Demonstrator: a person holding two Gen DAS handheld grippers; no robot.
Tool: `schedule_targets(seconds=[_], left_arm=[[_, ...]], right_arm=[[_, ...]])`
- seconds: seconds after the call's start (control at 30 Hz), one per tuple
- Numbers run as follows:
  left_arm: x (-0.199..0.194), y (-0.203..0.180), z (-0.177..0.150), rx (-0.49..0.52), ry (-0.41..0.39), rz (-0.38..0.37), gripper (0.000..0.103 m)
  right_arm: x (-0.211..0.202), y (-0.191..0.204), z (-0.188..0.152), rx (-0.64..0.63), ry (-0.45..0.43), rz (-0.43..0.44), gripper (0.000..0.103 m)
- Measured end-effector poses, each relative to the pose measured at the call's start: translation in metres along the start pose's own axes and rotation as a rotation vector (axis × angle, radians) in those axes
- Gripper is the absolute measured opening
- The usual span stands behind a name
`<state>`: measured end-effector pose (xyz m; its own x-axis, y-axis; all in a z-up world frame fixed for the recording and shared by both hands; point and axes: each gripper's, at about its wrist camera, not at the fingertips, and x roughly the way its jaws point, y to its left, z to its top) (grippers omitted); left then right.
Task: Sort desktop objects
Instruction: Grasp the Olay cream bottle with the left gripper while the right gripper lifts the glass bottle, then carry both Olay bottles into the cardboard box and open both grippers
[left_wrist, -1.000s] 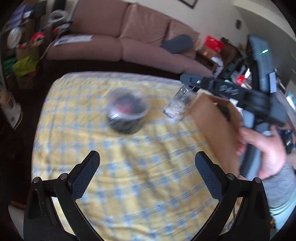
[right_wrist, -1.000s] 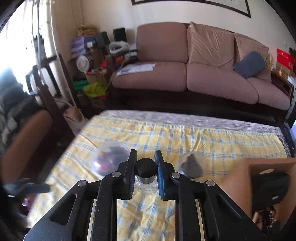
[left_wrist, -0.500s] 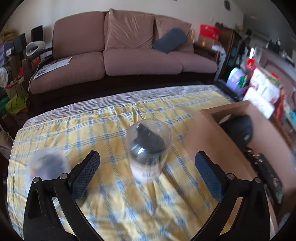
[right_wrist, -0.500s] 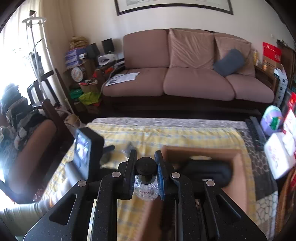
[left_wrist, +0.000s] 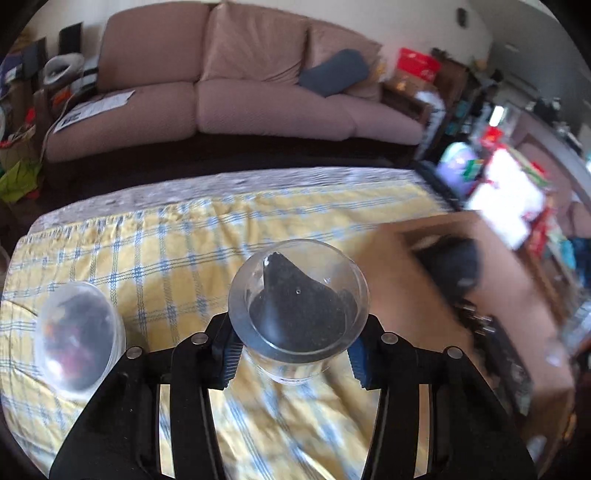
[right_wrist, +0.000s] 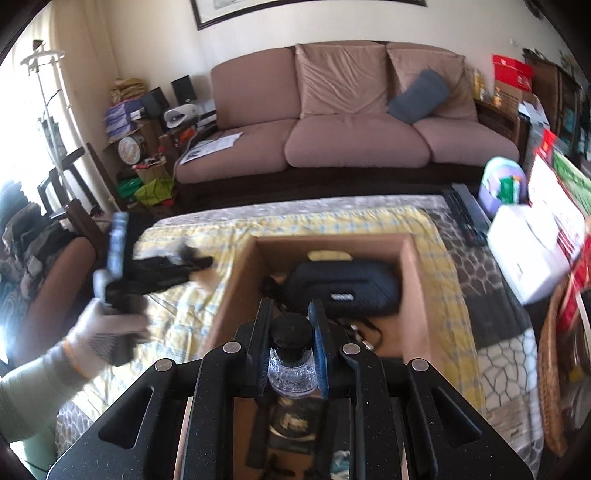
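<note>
In the left wrist view my left gripper (left_wrist: 295, 354) is shut on a clear plastic cup (left_wrist: 298, 302) with a dark object inside, just above the yellow checked cloth (left_wrist: 166, 236). A second clear cup (left_wrist: 77, 332) with dark and red bits lies at the left. In the right wrist view my right gripper (right_wrist: 290, 347) is shut on a small clear glass bottle with a black cap (right_wrist: 291, 354), held over the open cardboard box (right_wrist: 413, 280). A black zip case (right_wrist: 345, 291) lies in the box. The left gripper and gloved hand (right_wrist: 110, 295) show at the left.
The cardboard box (left_wrist: 417, 295) stands at the table's right side. A white box (right_wrist: 524, 251) and a remote (right_wrist: 465, 214) lie beyond it on the right. A wicker basket (right_wrist: 550, 387) is at the far right. A sofa (right_wrist: 351, 122) is behind the table.
My left gripper has moved up to the clear cup and closed on it. My right gripper has carried the bottle from the cloth to above the open box.
</note>
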<state>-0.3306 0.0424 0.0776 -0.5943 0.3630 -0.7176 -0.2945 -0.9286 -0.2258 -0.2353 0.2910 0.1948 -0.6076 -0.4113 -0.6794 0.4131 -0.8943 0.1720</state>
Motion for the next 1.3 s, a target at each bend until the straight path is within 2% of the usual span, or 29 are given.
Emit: schedule_targets(seconds=[0.2,0.37,0.47,0.67,1.07,1.3], left_arm=[[-0.073,-0.072,-0.008,0.160,0.028,-0.174,0.045],[-0.087,-0.136,-0.013,0.240,0.154,-0.295,0.045],[-0.086,-0.166,-0.022,0.297,0.172,-0.256,0.045],[-0.088,-0.191,-0.035,0.301,0.169,-0.210,0.045],[-0.081,-0.196,-0.039,0.284,0.178,-0.170,0.045],[-0.050,-0.192,-0.026,0.286,0.226,-0.125,0.045]], right_arm=[[-0.021,-0.007,-0.020,0.014,0.029,0.030,0.019],[-0.030,0.001,-0.041,-0.016,0.097,0.025,0.019],[-0.034,0.005,-0.056,-0.018,0.118,0.027,0.019],[-0.041,0.007,-0.071,-0.011,0.120,0.035,0.019],[-0.051,0.004,-0.074,-0.008,0.122,0.022,0.019],[-0.026,-0.010,-0.051,-0.007,0.140,-0.017,0.019]])
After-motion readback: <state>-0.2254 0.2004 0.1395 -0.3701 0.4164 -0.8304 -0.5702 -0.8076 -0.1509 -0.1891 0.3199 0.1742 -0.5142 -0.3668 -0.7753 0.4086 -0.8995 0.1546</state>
